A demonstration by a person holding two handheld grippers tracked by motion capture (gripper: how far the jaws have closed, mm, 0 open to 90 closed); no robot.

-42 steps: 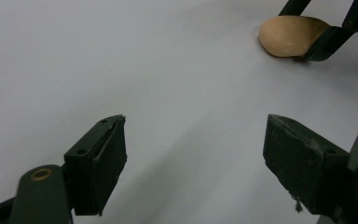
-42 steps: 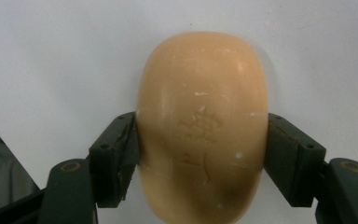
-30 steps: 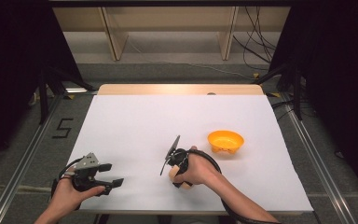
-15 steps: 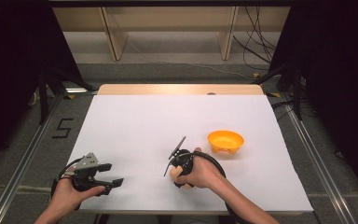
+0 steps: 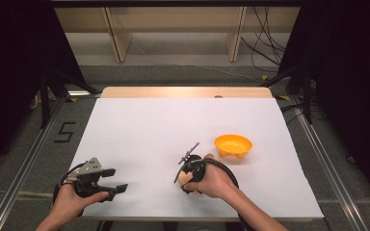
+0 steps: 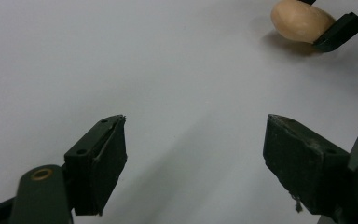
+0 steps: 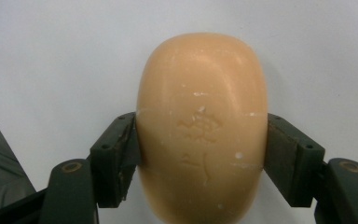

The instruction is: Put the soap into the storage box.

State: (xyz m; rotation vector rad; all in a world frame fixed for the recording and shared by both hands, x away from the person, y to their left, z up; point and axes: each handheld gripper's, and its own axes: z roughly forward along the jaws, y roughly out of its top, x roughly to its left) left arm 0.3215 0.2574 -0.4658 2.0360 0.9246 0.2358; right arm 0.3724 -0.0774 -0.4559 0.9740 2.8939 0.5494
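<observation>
Resting at the near left corner of the white table: left gripper, held in the left hand, grey three-cornered plate on top, black cable looping behind. Jaws spread wide apart, nothing between them, bare white surface showing in the gap in the left gripper view. Pointing across the table toward the right hand's work, with the soap bar seen far off at the upper right of that view, one black jaw tip of the other gripper touching its side.

Sitting near the middle of the near edge: right gripper, wrapped in the right hand, tilted steeply down toward the table. Jaws pressed on both long sides of the peach-coloured soap bar, pads flat against it, the bar oval with a faint stamped mark on top. Lying on or just over the white surface; cannot tell which.

Standing farther right and a little beyond, well apart from the soap: orange bowl, upright.
</observation>
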